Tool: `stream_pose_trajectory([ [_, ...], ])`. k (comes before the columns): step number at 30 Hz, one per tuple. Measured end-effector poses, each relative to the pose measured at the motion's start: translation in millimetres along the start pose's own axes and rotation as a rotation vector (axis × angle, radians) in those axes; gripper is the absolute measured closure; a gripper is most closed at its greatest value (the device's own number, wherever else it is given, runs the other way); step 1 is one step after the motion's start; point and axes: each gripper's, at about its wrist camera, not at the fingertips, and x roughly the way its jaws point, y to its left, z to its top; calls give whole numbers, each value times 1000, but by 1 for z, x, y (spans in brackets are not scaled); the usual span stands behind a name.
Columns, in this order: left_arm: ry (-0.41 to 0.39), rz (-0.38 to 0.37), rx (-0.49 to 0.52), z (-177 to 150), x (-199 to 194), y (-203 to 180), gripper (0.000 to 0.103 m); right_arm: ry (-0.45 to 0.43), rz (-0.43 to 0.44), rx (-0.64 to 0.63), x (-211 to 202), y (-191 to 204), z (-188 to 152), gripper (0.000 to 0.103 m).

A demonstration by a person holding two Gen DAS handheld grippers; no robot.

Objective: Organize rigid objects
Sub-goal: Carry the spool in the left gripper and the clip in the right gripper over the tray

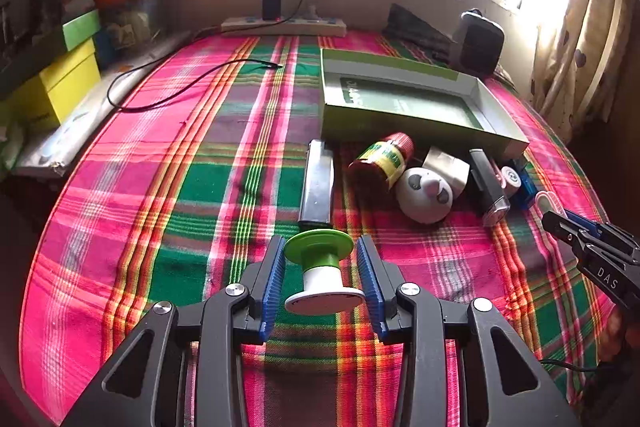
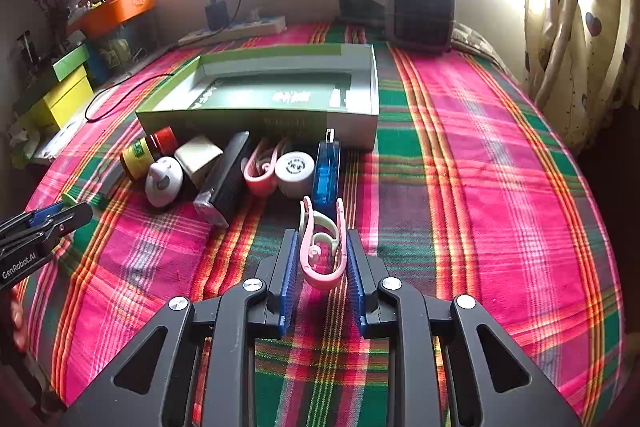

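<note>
My left gripper (image 1: 320,259) is shut on a green and white spool (image 1: 320,271), held above the plaid cloth. My right gripper (image 2: 318,251) is shut on a pink and white clip (image 2: 322,247). An open green box (image 1: 404,103) sits beyond a row of objects: a metal bar (image 1: 318,183), a red-capped jar (image 1: 382,159), a panda toy (image 1: 426,195), a beige block (image 1: 446,165), a black case (image 1: 486,183), a white tape roll (image 1: 511,179). The right wrist view shows the box (image 2: 272,95), another pink clip (image 2: 262,167), the tape roll (image 2: 295,169) and a blue case (image 2: 328,175).
A power strip (image 1: 284,25) with charger and a black cable (image 1: 180,83) lie at the back left. Yellow and green boxes (image 1: 60,75) stand at the left edge. A small heater (image 2: 420,13) stands at the back right, curtains (image 2: 572,27) beyond.
</note>
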Motion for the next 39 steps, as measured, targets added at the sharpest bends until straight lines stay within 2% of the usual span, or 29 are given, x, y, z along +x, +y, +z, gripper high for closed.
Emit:
stream_pose_trajectory([
  [9,-19,-52,16,25,-2,-9,68,-29,10,-5,-8,-5,20,79],
  [15,-43,-65,41,54,1,-17,68,-45,13,-22,-6,-6,40,79],
  [20,-64,-107,46,75,8,-21,68,-52,17,-28,-1,-8,59,79],
  [26,-51,-146,47,102,28,-21,68,-46,22,-27,16,-11,85,79],
  [30,-38,-129,55,115,46,-22,68,-40,33,-28,30,-13,100,79],
  [39,10,-147,60,143,87,-25,68,-4,37,-53,65,-12,126,79],
])
